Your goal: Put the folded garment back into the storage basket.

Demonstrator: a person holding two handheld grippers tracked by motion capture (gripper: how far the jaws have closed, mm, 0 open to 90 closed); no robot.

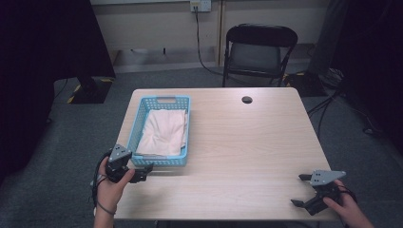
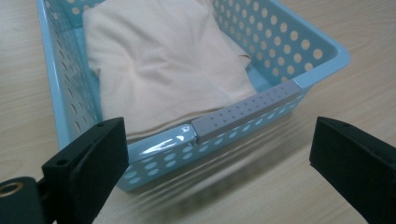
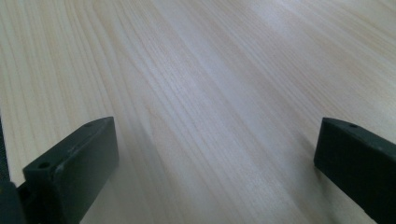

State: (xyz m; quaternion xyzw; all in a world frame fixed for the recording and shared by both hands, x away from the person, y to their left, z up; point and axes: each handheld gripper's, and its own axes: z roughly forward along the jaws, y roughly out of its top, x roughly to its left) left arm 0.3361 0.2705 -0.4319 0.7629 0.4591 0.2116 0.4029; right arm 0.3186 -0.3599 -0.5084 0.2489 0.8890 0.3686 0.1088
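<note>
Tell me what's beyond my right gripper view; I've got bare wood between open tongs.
Observer: The blue basket sits on the table's left half, far from the right tongs.
Operator: Anything in it?
Observer: A folded cream cloth lies inside.
Operator: Where's my other hand?
Observer: The left tongs are open at the basket's near wall, facing its grey grip strip.
</note>
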